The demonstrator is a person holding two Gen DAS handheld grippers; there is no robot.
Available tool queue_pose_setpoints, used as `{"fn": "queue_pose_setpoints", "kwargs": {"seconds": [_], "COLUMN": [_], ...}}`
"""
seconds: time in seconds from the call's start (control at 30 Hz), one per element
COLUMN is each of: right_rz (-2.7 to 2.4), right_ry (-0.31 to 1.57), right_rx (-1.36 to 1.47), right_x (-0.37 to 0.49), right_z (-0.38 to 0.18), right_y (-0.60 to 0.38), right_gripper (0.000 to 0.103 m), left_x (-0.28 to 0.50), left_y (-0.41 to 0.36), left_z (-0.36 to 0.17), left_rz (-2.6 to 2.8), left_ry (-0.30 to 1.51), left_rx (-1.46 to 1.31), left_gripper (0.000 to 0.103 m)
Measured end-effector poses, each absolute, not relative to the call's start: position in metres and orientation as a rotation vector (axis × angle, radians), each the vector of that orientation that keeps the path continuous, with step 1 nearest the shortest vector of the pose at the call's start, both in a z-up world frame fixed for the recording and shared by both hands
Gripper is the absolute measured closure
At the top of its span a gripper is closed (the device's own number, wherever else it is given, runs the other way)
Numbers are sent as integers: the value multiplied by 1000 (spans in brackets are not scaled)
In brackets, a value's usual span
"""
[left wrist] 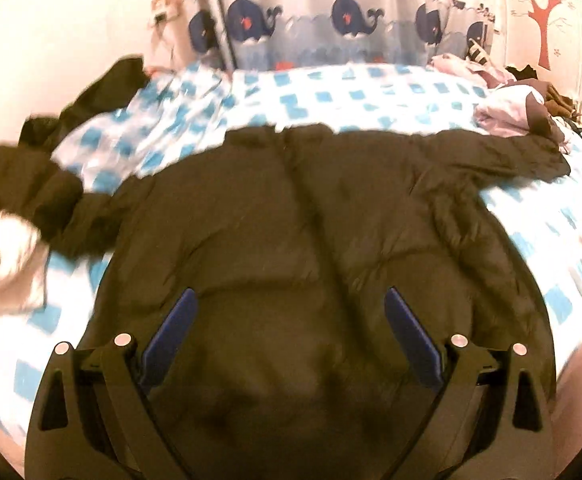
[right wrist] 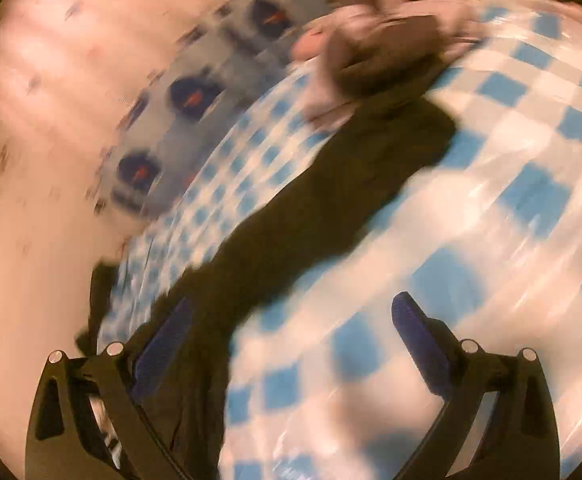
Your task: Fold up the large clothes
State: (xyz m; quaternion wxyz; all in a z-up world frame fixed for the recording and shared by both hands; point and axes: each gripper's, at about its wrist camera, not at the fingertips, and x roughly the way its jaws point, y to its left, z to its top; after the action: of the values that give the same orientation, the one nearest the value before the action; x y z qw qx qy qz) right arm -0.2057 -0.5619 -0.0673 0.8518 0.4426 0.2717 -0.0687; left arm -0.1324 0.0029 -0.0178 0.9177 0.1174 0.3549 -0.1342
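Observation:
A large dark puffer jacket (left wrist: 291, 232) lies spread flat on the bed, collar toward the far side and both sleeves stretched out to the sides. My left gripper (left wrist: 291, 300) hovers open over its lower body, blue pads wide apart with nothing between them. In the blurred right wrist view, the jacket's right sleeve (right wrist: 331, 200) runs diagonally across the checkered sheet (right wrist: 491, 184). My right gripper (right wrist: 295, 308) is open, its left finger above the sleeve and its right finger above bare sheet.
The bed has a blue-and-white checkered sheet (left wrist: 371, 96). A pile of pink and dark clothes (left wrist: 511, 96) lies at the far right corner, another dark garment (left wrist: 103, 88) at the far left. A whale-patterned curtain (left wrist: 331, 20) hangs behind the bed.

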Motion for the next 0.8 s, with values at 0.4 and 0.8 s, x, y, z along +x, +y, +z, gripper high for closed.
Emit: {"fn": "queue_pose_setpoints", "kwargs": {"seconds": [0.4, 0.8], "right_rz": [-216, -301], "right_ry": [523, 591], "right_rx": [1217, 1040], "right_x": [-126, -84], "right_z": [-140, -146], "right_y": [-721, -745], "right_gripper": [7, 7], "left_x": [-77, -61], "left_y": [-66, -88], "left_z": [-23, -36], "left_rz": [-300, -308], "left_ry": [740, 754], "left_rx": [203, 186], "left_gripper": [12, 12]}}
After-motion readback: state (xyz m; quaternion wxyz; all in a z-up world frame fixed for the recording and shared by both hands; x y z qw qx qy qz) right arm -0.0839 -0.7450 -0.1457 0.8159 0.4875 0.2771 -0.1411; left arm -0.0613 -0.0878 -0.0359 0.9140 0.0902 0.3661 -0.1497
